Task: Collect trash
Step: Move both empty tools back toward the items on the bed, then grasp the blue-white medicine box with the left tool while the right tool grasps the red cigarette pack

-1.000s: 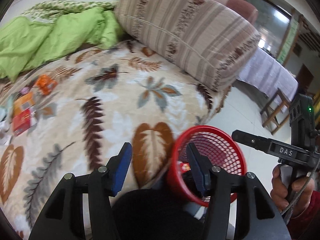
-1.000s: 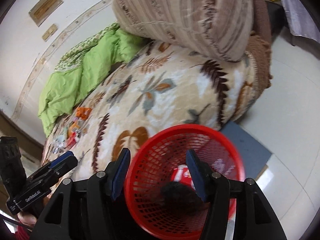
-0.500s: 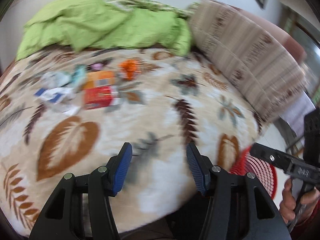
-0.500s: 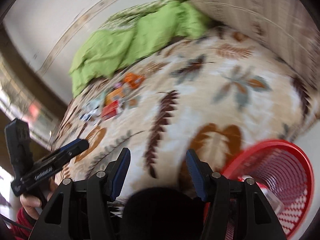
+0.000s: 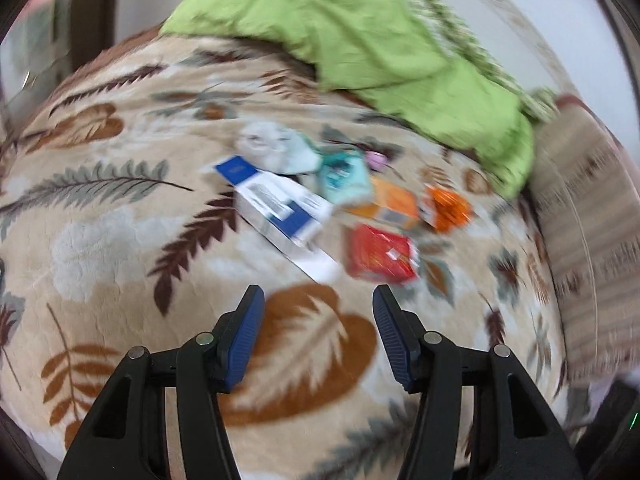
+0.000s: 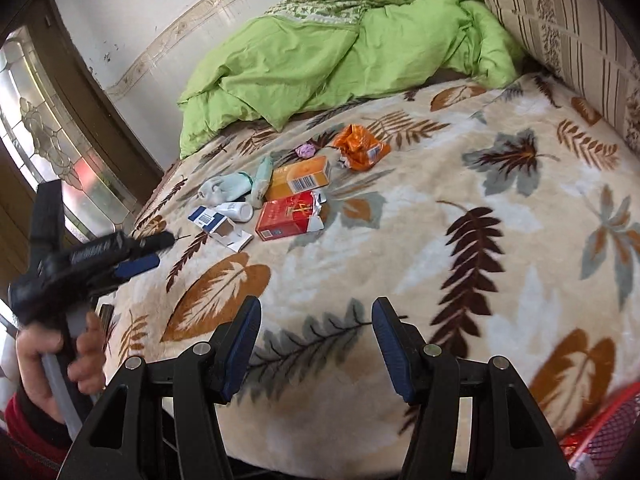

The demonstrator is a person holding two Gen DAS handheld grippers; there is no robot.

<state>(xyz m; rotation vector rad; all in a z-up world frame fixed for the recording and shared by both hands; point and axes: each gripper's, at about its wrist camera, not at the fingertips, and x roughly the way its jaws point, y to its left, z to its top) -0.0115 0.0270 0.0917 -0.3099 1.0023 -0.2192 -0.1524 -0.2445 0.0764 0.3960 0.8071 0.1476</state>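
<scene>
While lying ahead of both empty, open grippers, left (image 5: 318, 332) and right (image 6: 316, 340), trash (image 6: 286, 196) sitting nearer left gripper, blue box (image 5: 280, 208) pointing diagonally.

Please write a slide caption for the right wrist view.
Open right claw over a leaf-print blanket, facing scattered trash: red carton, orange wrapper, blue-white box.

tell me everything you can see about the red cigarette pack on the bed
The red cigarette pack is a flat cardboard box with gold print and a darker band along its near edge. Its top is torn open, with silver foil and a white flap sticking out to the right. It lies flat on the leaf-patterned blanket, in front of the orange box and right of the blue and white carton. Neither tool touches it.
</scene>
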